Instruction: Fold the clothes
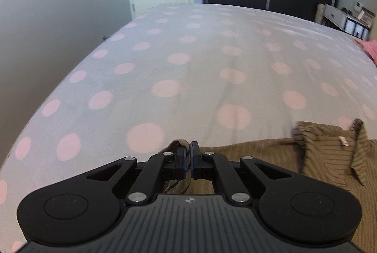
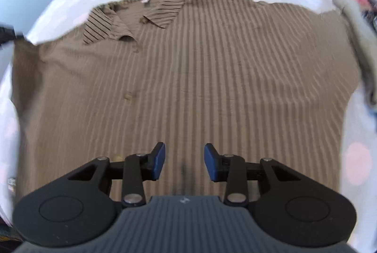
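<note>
brown striped shirt fabric is sitting pinched in your left gripper [image 1: 190,158], pads pressed together on a bunched edge, probably a sleeve end, so you're set to carry it inward. your right gripper [image 2: 184,162] is hovering spread over the shirt [image 2: 188,69], gripping nothing, likely to steady the body. the shirt is lying flat on the dotted bedspread [image 1: 165,59], collar [image 2: 132,17] at the far end.

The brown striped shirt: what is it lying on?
The brown striped collared shirt lies spread on a white bedspread with pink dots, which shows around its edges. Whatever sits directly beneath the fabric is covered.
</note>
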The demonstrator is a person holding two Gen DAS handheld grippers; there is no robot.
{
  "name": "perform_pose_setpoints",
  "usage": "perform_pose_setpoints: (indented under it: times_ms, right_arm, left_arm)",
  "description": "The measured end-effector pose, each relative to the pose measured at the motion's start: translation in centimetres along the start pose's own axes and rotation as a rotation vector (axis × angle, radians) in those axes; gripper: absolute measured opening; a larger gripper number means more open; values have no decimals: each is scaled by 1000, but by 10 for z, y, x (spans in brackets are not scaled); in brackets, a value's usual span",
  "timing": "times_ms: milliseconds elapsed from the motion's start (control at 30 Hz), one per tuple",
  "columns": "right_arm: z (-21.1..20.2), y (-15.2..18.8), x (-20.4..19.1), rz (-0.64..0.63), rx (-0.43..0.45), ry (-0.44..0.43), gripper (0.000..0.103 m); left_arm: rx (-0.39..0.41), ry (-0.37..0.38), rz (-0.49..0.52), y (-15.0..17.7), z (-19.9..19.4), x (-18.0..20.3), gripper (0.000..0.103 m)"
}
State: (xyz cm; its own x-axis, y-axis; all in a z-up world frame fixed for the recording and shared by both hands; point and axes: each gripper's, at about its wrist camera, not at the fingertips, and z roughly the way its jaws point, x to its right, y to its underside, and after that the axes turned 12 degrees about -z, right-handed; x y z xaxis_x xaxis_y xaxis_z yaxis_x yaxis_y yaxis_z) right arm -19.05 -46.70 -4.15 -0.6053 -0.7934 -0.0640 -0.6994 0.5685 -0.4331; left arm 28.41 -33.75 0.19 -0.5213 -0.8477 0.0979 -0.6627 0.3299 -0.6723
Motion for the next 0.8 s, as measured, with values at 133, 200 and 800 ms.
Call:
perform_pose_setpoints:
  times_ms: [133,200,800]
  right_arm:
    - [-4,-1,2,18,-4,-15,40]
    - [-7,-1,2,19,2,-18,40]
    - [-19,1,-5,10,6,-101,40]
  left_arm:
    - [-26,29,91,9,8,51,2]
    - [-37,33,131,15,20,73,2]
    - [-313,220,184,21,29,99,60]
